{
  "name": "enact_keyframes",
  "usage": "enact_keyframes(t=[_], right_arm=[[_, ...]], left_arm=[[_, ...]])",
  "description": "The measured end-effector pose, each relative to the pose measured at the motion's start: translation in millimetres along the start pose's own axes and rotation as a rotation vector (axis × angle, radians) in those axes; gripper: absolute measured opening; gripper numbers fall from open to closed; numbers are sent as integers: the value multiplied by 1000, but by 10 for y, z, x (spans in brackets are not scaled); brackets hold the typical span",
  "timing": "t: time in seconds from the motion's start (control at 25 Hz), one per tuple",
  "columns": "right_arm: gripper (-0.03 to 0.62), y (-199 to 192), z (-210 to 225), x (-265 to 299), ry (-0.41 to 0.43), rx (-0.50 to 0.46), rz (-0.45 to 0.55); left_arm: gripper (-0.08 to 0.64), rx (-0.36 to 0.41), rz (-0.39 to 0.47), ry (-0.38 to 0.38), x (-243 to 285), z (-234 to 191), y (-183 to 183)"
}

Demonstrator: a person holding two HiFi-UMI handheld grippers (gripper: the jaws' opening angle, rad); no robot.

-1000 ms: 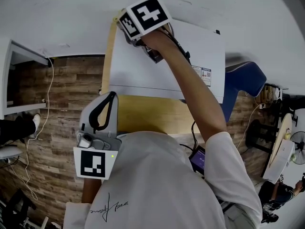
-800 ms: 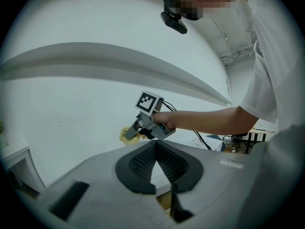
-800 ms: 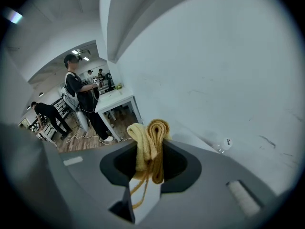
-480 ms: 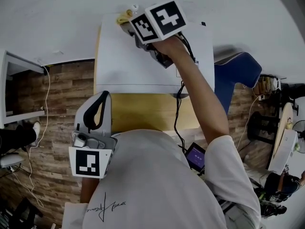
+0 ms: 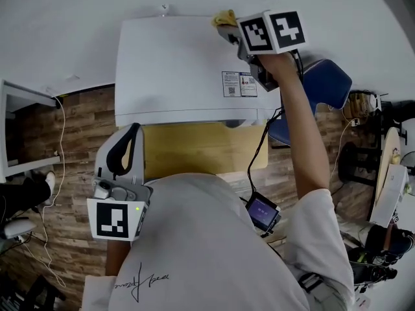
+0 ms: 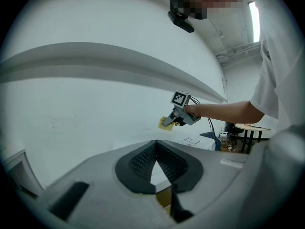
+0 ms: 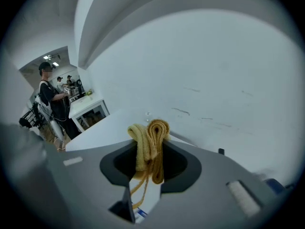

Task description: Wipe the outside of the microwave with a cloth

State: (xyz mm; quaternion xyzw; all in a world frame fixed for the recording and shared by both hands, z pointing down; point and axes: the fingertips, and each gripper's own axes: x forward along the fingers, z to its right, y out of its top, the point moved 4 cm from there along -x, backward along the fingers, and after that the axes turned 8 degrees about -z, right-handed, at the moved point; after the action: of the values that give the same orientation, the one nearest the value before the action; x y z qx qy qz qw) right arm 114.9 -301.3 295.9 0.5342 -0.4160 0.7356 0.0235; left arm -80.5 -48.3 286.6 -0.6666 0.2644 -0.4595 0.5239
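Note:
The white microwave stands on a wooden table against a white wall, and I look down on its top. My right gripper is at the top's back edge, towards the right, shut on a folded yellow cloth. In the right gripper view the cloth bulges up between the jaws of the gripper, over the microwave top. My left gripper is held low at the table's front left, jaws together with nothing in them. The left gripper view shows that gripper and, farther off, the cloth.
The wooden table shows in front of the microwave. A blue chair stands to its right. A white cabinet is at the left edge. A small screen device hangs on a cable by the person's right side. People stand in the background.
My right gripper has carried the cloth along the back edge of the microwave top, from the left corner to the right part. The left gripper has stayed put.

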Motion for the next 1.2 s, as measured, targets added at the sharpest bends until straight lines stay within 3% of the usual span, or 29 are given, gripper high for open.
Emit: enact_keyframes(t=[0.28,0.52,0.76,1.2], right_arm=[[118,-514,738,-360,-178,55,-80],[118,-880,1114,-390,-340,25,-195],[117,-895,1109,-314,-370,3,-224],[117,-796,861,-193,-372,-25,-217]], left_arm=[[-6,-7,-3,-13,44,76,-36],[-6,6,-5,-22,104,83,-53],[-6,-43,7,-23,123,142,-14],[-6,-35,-25,-74,147,257,-90]])
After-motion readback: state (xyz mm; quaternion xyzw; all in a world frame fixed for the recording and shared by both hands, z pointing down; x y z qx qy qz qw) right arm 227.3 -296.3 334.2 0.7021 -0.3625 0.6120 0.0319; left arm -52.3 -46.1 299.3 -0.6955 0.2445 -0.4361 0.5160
